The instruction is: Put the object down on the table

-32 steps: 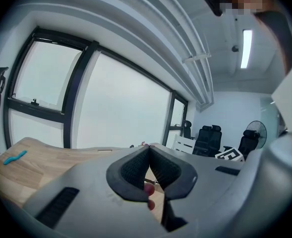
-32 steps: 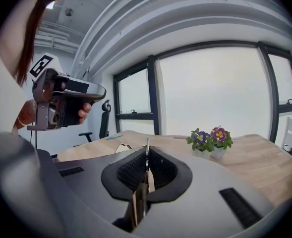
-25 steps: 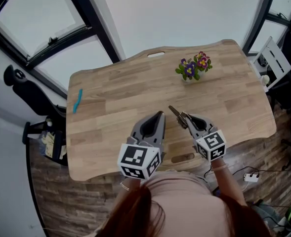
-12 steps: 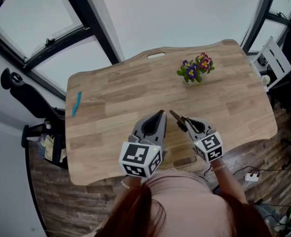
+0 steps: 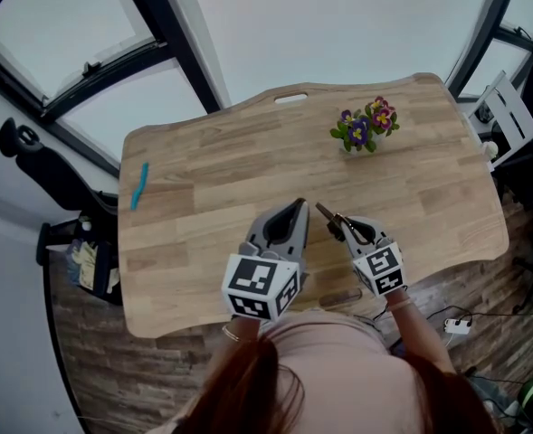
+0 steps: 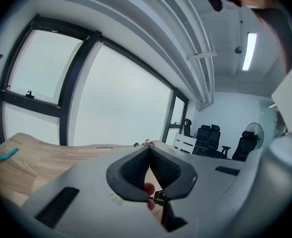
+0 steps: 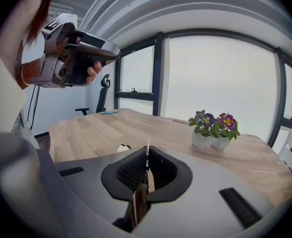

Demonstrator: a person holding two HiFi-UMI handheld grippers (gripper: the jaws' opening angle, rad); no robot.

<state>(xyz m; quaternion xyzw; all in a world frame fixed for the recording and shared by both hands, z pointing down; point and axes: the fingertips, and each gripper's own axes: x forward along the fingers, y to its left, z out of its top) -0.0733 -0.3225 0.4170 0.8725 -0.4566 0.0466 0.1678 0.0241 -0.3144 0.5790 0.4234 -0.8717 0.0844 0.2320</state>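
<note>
The thin object (image 7: 138, 200) pinched between the right gripper (image 7: 147, 150) fingers shows only edge-on, so its kind cannot be told. Its lower end vanishes behind the pads. Behind the left gripper (image 6: 148, 147) fingers, a fingertip (image 6: 149, 189) and a small metal part (image 6: 158, 197) peek through, mostly hidden. Well left of those fingers lies a small blue thing (image 5: 140, 184), too small to identify.

We see a pale plank-grained wooden table (image 5: 203, 174), purple, pink and yellow flowers (image 5: 366, 123) in white pots (image 7: 203, 141), a turquoise strip (image 5: 139, 185), and black-and-white square markers (image 5: 259, 286) on the grey left gripper (image 5: 298, 204) and right gripper (image 5: 341, 228).
</note>
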